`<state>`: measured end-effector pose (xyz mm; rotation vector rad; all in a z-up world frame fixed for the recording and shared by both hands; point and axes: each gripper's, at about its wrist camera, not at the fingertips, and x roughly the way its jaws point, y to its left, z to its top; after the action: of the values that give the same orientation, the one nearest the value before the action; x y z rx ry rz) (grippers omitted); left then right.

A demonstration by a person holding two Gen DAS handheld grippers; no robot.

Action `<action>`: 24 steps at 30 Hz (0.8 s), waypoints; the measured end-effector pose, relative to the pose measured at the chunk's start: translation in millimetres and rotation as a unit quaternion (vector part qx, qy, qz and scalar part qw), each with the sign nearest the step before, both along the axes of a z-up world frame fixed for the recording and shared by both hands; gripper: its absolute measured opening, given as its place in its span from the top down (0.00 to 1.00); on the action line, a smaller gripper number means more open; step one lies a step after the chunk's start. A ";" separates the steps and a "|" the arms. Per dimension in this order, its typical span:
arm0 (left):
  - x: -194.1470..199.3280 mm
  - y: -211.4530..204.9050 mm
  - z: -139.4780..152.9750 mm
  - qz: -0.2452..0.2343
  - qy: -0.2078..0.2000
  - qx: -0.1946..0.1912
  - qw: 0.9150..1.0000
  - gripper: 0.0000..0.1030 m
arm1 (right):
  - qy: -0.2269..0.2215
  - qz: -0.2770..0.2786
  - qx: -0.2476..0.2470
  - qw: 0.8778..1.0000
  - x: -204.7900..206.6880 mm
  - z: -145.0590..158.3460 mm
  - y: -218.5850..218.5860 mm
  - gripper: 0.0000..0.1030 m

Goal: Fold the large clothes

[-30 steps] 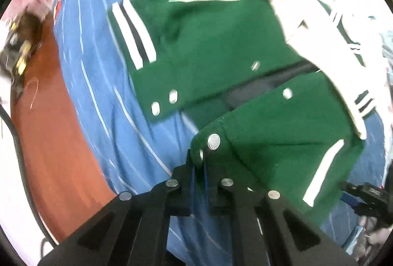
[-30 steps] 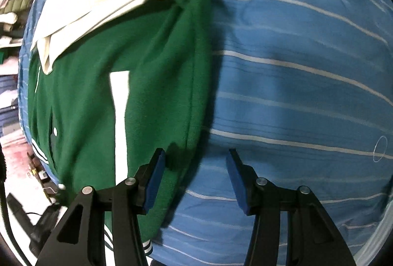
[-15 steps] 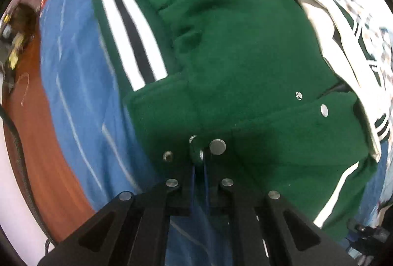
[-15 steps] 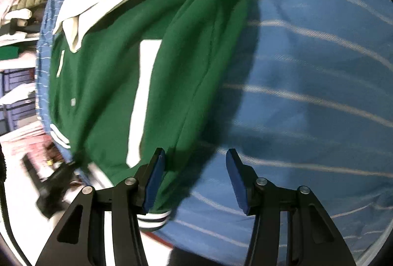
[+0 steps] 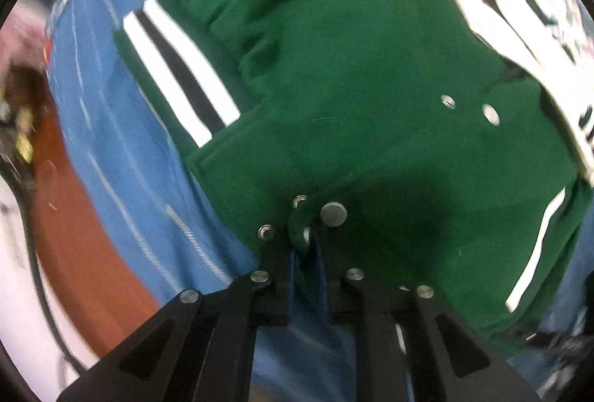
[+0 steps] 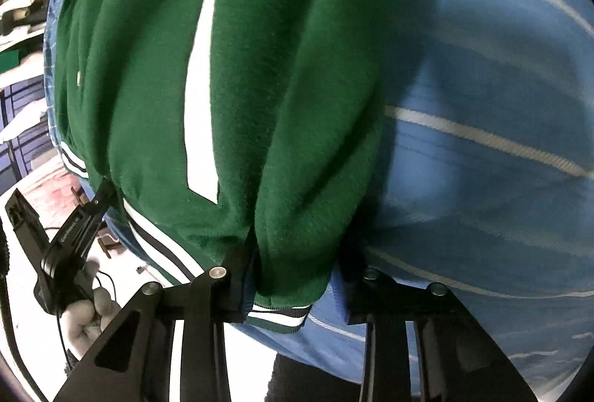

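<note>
We see one large garment, a dark green jacket with white sleeves and metal snap buttons, lying spread on a bed. White stripes run along its green panels, and its ribbed hem is banded white, black and white at the far left. One front panel is folded over the other, with the snap-lined edge nearest us. From the other side, the jacket's near edge bunches in deep folds, lifted slightly.
</note>
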<state>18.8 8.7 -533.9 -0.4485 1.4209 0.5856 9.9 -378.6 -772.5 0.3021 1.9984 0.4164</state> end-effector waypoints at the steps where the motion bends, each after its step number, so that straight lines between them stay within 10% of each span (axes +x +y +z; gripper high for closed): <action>1: 3.4 -9.1 11.1 -0.018 0.008 0.023 1.000 0.87 | -0.008 0.009 -0.005 1.000 3.6 7.1 2.1 0.56; 3: 7.3 -27.8 29.3 -0.050 0.022 0.070 0.996 0.74 | -0.057 0.035 -0.030 0.997 10.8 30.1 -4.5 0.45; 5: 9.3 -47.4 44.9 -0.076 0.037 0.125 0.989 0.18 | -0.129 0.072 -0.078 0.986 15.4 57.0 -22.6 0.33; 6: 11.4 -57.5 50.4 -0.083 0.045 0.149 0.984 0.06 | -0.155 0.095 -0.122 0.976 16.2 62.6 -31.3 0.30; 11: 27.7 -83.8 36.6 -0.092 0.062 0.159 0.981 0.04 | -0.154 0.144 -0.255 0.944 15.1 23.3 -78.9 0.30; 16: 64.6 -97.2 2.0 -0.123 0.069 0.162 0.977 0.04 | -0.126 0.126 -0.252 0.951 22.0 -9.5 -98.5 0.00; 24: 92.9 -105.6 -37.5 -0.150 0.095 0.164 0.970 0.00 | -0.184 0.106 -0.205 0.955 -4.8 -2.9 -115.6 0.00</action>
<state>111.7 -96.8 -571.4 0.0890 1.5029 0.6119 5.1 -494.2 -775.4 -0.2389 1.7005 0.1649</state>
